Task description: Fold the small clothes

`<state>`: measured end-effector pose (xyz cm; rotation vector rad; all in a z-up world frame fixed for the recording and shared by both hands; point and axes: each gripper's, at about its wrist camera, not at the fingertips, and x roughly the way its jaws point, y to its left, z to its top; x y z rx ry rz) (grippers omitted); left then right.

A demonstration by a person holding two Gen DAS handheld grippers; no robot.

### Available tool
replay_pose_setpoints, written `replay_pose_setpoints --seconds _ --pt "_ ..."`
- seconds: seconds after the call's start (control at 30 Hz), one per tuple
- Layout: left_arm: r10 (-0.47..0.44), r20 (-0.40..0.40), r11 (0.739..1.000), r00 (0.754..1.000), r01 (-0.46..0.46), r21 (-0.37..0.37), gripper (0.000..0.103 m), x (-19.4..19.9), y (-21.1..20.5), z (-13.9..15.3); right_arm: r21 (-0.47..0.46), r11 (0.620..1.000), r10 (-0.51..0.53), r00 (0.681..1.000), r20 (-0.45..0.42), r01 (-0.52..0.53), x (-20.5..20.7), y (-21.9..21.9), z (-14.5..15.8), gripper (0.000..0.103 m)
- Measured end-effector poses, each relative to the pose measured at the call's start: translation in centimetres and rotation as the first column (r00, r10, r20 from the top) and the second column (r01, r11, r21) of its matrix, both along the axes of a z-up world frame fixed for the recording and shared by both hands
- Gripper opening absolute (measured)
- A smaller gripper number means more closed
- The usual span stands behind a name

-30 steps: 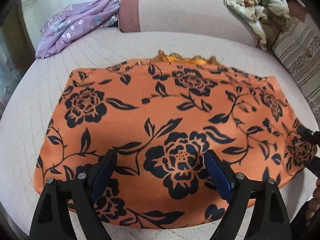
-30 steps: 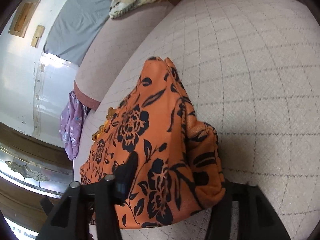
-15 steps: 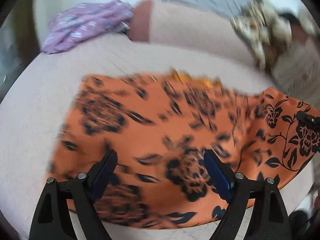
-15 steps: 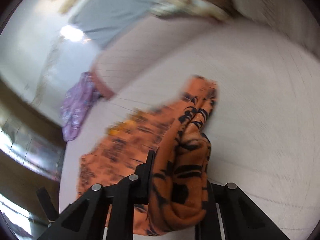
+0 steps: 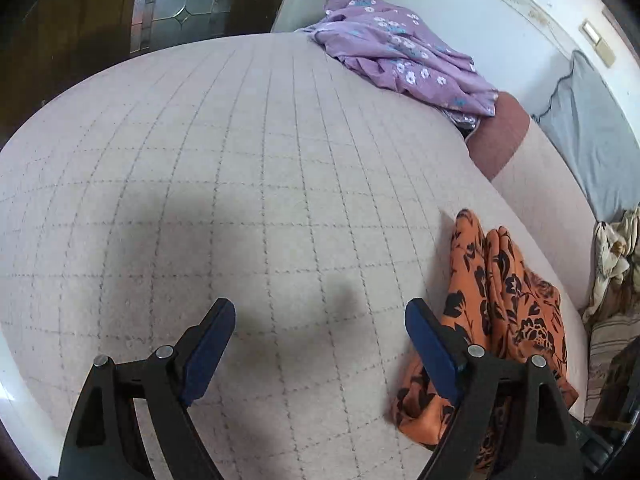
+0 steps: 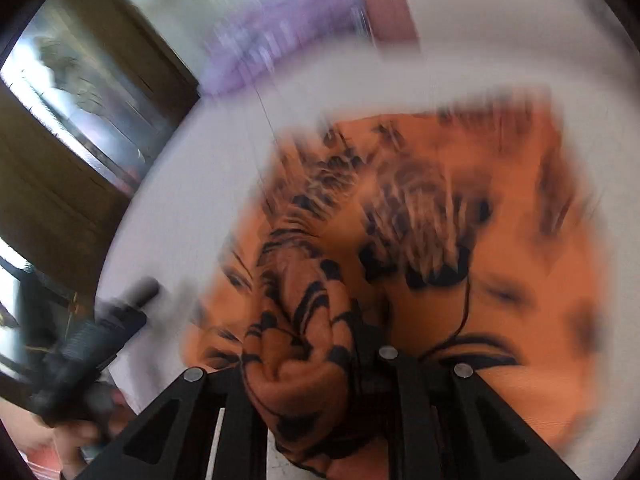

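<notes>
Mid-fold, the right gripper [image 6: 304, 364] clamps a bunched edge of the orange black-flowered garment [image 5: 508, 300] at the left view's four o'clock, while the wide-open, empty left gripper [image 5: 320, 344] probably needs to flatten it next.

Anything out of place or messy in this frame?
Yes. The orange floral garment is bunched into a rumpled heap rather than lying flat, a wad of it clamped in the right gripper. The left gripper is open and empty over the quilted surface.
</notes>
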<state>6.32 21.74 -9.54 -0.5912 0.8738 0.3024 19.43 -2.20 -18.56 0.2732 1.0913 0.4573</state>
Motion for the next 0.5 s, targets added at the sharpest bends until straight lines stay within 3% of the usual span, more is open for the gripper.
replay_pose_setpoints --seconds 0.17,0.27,0.33,0.4,0.5 --pt "-0.018 0.053 1.000 0.998 0.019 -0.024 0.087 -0.2 -0.1 0.7 0.044 0.999 -0.025 0.995 0.093 0.021 0.7 0.1 5.5 0.015" --pt "-0.022 0.073 0.999 0.997 0.024 -0.030 0.087 -0.4 -0.2 1.2 0.143 0.988 -0.086 0.980 0.179 0.061 0.9 -0.3 10.5 0.015" --pt "-0.011 0.086 0.999 0.996 0.013 -0.033 0.087 -1.0 0.2 1.7 0.165 0.985 -0.079 0.975 0.208 0.044 0.5 0.7 11.9 0.015" --pt "0.018 0.088 0.999 0.996 -0.014 -0.050 0.087 -1.4 1.0 1.7 0.140 0.990 -0.031 0.979 0.200 0.003 0.0 3.5 10.9 0.015" --pt "0.038 0.072 0.997 0.997 -0.033 -0.070 0.087 -1.3 1.6 1.3 -0.020 0.999 0.047 0.996 0.074 -0.045 -0.1 7.5 4.3 0.015"
